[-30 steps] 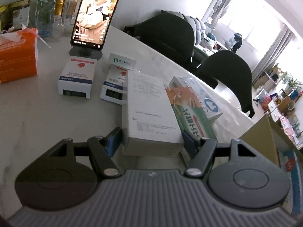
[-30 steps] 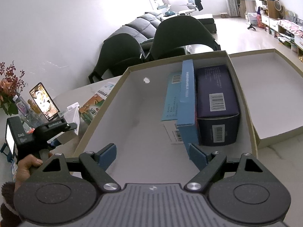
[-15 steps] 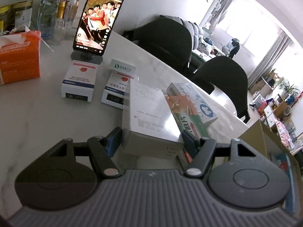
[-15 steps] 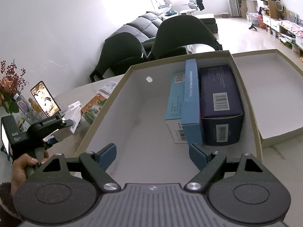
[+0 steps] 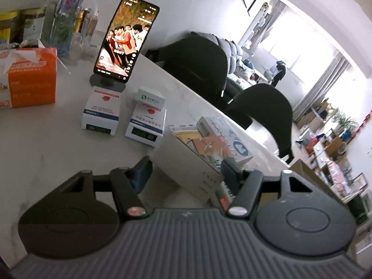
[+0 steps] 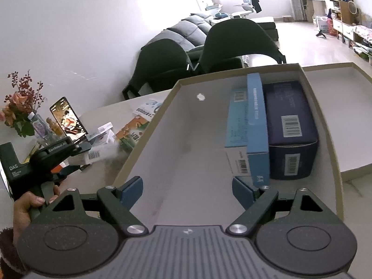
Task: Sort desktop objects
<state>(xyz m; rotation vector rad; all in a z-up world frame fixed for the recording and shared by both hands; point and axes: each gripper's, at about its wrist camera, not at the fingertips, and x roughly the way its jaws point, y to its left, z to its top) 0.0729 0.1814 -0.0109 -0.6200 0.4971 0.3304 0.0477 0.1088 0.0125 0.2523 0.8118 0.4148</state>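
Marble table (image 5: 41,153): left hand-held gripper (image 5: 183,172) tilted, pinching white box (image 5: 186,165); right hand-held gripper (image 6: 187,187) spread over cardboard box (image 6: 148,137).

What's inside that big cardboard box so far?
Inside the big brown cardboard box stand a dark navy carton and a light blue carton, with another blue carton lying alongside. Anything beneath them is hidden.

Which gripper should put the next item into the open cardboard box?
Left. The left gripper already clamps the tilted white carton. The right gripper hangs open and empty over the cardboard box.
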